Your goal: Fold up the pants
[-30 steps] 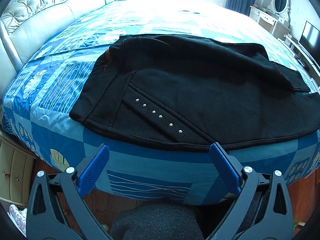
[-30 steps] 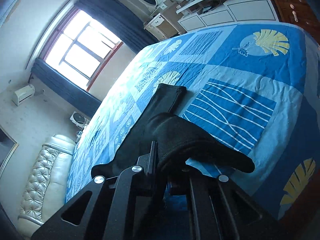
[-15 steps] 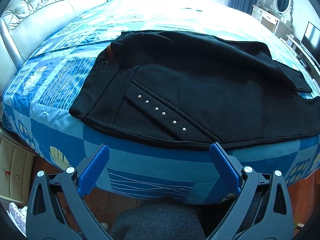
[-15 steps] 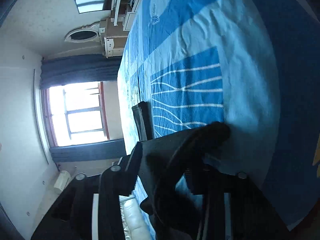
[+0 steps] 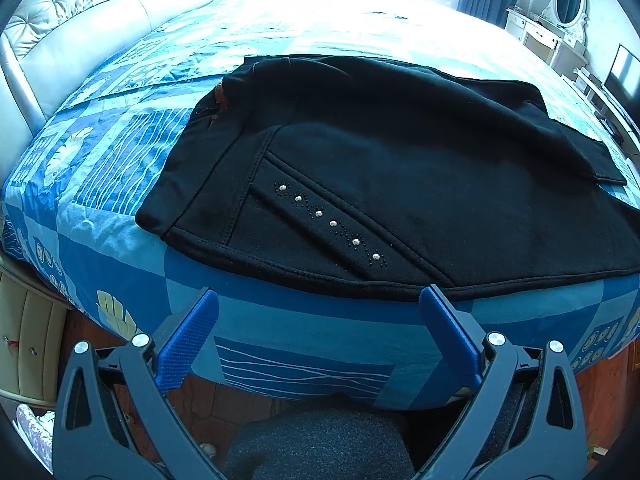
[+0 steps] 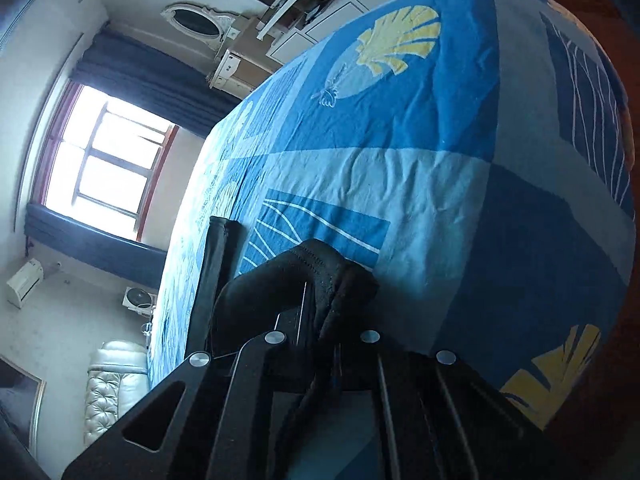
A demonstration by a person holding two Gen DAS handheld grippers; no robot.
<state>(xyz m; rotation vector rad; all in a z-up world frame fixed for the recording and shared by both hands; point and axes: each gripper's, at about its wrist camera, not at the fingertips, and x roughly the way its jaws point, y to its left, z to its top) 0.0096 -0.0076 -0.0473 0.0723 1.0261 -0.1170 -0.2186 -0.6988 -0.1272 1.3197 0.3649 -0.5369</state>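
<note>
Black pants [image 5: 400, 160] lie spread across the blue patterned bed [image 5: 280, 320], with a row of rhinestones [image 5: 332, 224] near the front hem. My left gripper [image 5: 320, 294] hangs open just off the bed's near edge; its blue pads [image 5: 188, 344] hold nothing and sit short of the hem. In the right wrist view my right gripper [image 6: 316, 308] pinches a bunched fold of the pants [image 6: 312, 276], and its jaws are closing on the cloth. A second flat strip of the pants [image 6: 218, 248] lies on the bed behind that fold. The right fingertips are hidden by the fabric.
A tufted pale headboard [image 5: 100, 12] runs along the bed's left side. A white dresser with an oval mirror [image 5: 560, 20] and a TV [image 5: 620, 76] stand at the right. A drawer unit [image 5: 24, 340] sits beside the bed, over a wooden floor. A bright window [image 6: 108, 160] with dark curtains lies beyond.
The right wrist view has rolled and dropped closer to the bed, with the black fold still pinched. The left gripper has hardly moved and stays open.
</note>
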